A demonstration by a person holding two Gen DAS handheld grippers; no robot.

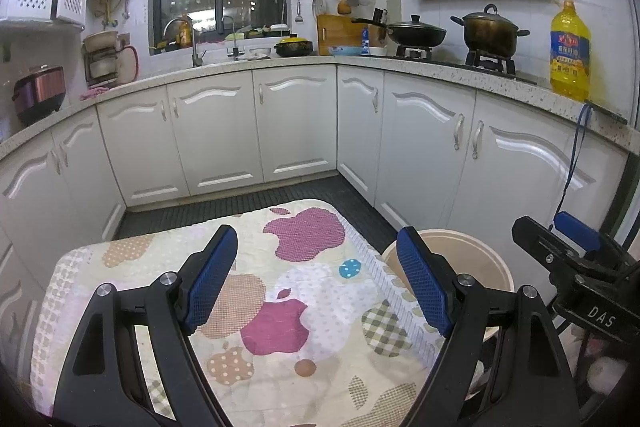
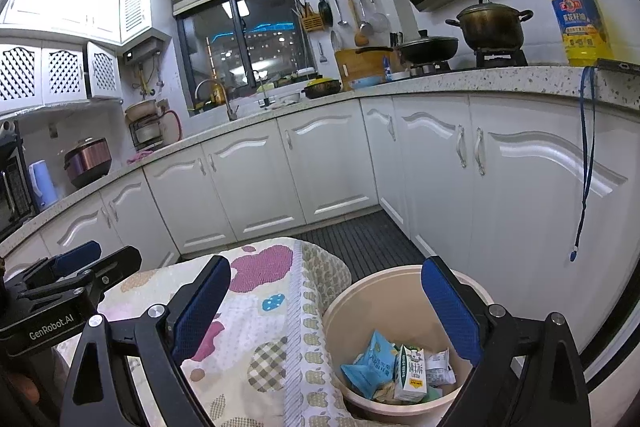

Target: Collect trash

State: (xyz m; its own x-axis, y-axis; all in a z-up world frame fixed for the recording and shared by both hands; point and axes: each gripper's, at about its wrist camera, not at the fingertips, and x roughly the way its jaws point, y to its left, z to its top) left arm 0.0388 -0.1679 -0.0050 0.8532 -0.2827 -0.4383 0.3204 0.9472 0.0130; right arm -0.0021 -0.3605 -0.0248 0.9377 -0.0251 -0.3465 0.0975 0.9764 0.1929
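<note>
Lying in the bin (image 2: 404, 291), just right of the cloth (image 2: 248, 339), are a blue packet (image 2: 370, 359) and a carton (image 2: 410, 373). My right gripper (image 2: 326, 311) hangs above, spread and empty; my left gripper (image 1: 316, 281), spread too, hangs over the cloth.

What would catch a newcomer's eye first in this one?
The apple-print cloth covering the surface right under both grippers, and beside it on the floor a beige bin already holding wrappers and a small carton. Both the left gripper and right gripper stand open and empty. Further back, a yellow oil bottle stands out on the counter by the stove.
</note>
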